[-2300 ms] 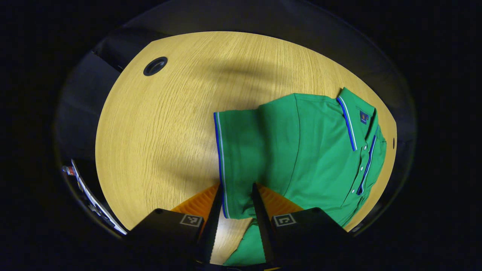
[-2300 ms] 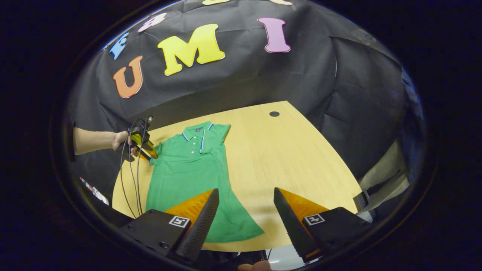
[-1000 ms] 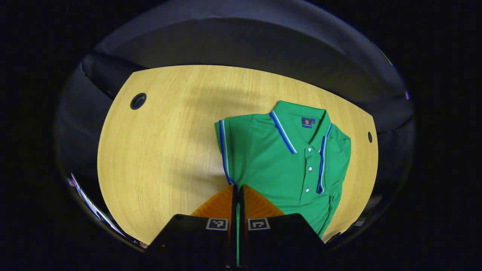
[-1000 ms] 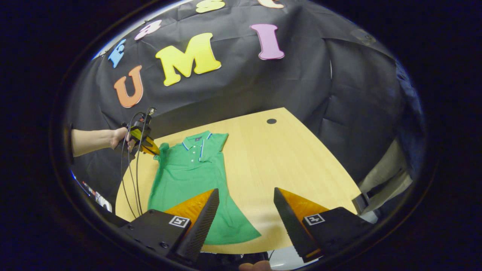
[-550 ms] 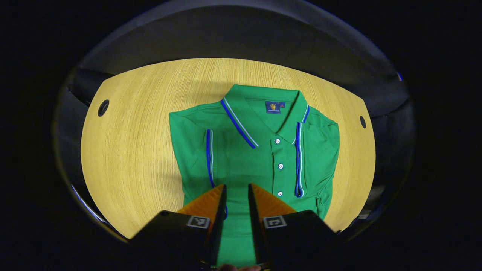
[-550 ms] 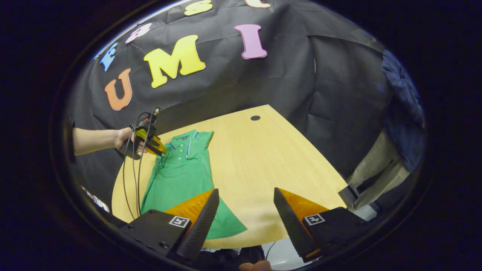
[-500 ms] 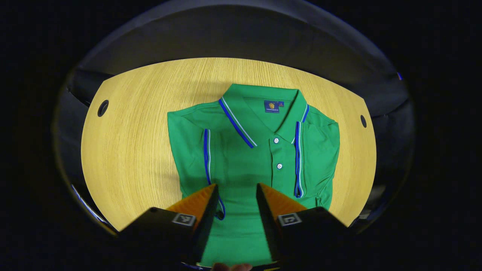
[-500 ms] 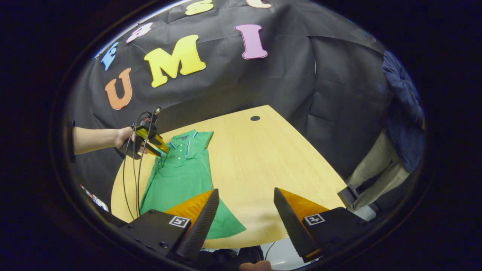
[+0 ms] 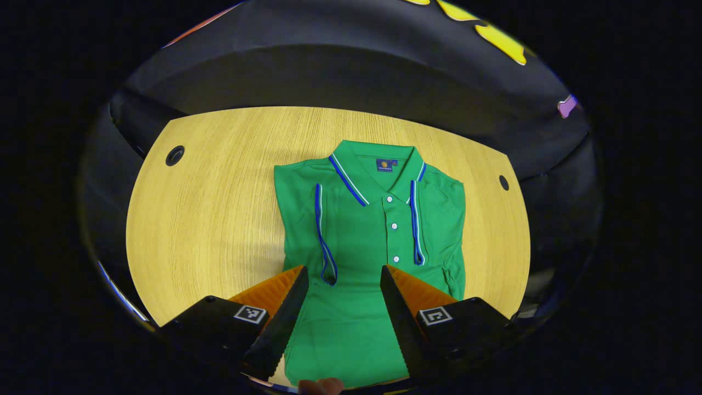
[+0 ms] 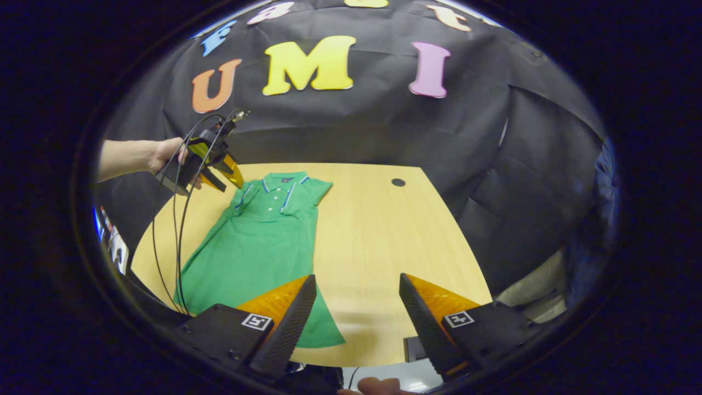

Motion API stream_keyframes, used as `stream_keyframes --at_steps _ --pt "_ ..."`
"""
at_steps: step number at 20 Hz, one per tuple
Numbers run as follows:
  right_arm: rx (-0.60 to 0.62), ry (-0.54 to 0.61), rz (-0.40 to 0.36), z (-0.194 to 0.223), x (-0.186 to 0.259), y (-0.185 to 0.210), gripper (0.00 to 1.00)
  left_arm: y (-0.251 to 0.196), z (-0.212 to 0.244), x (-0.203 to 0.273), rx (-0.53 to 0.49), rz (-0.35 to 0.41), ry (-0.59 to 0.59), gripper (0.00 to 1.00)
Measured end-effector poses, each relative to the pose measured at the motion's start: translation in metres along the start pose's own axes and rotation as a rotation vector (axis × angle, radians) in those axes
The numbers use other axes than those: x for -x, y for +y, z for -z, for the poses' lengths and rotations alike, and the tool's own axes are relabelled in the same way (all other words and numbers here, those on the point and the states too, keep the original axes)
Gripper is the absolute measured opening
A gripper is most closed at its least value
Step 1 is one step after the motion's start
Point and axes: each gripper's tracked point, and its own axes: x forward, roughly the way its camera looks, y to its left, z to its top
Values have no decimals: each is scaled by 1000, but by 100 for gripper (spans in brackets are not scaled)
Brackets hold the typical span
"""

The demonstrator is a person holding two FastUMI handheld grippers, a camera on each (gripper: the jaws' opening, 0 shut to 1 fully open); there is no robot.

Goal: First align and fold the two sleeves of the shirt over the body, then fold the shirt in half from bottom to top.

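A green polo shirt (image 9: pixel 373 236) with blue and white trim lies flat on the wooden table (image 9: pixel 219 208), collar at the far side. Both sleeves are folded in over the body: the left sleeve (image 9: pixel 300 219) and the right sleeve (image 9: pixel 441 219). My left gripper (image 9: pixel 341 271) is open above the shirt's lower chest, holding nothing. In the right gripper view a hand holds that left gripper (image 10: pixel 229 185) above the shoulder of the shirt (image 10: pixel 258 241). My right gripper (image 10: pixel 357 280) is open over the table's near edge, beside the hem's right corner.
The table has round cable holes (image 9: pixel 175 156) (image 9: pixel 503 182) near its far corners, one seen as a hole (image 10: pixel 398 182) right of the collar. Cables (image 10: pixel 178 247) hang from the left gripper past the table's left edge. Black cloth walls stand behind the table.
My left gripper shut on the left sleeve, carried it over the body, let go, opened and drew back upward. The right gripper stayed open near the hem.
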Motion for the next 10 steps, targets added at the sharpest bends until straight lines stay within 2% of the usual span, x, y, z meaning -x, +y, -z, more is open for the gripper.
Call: stream_keyframes --at_steps 6,8,10 --pt "30 45 -103 5 -9 43 97 34 68 83 -29 -49 -195 87" --pt "22 76 -140 13 -10 54 98 45 104 99 -47 -65 -215 87" --pt "7 113 -175 24 -10 59 97 47 143 110 -34 -43 -205 87"
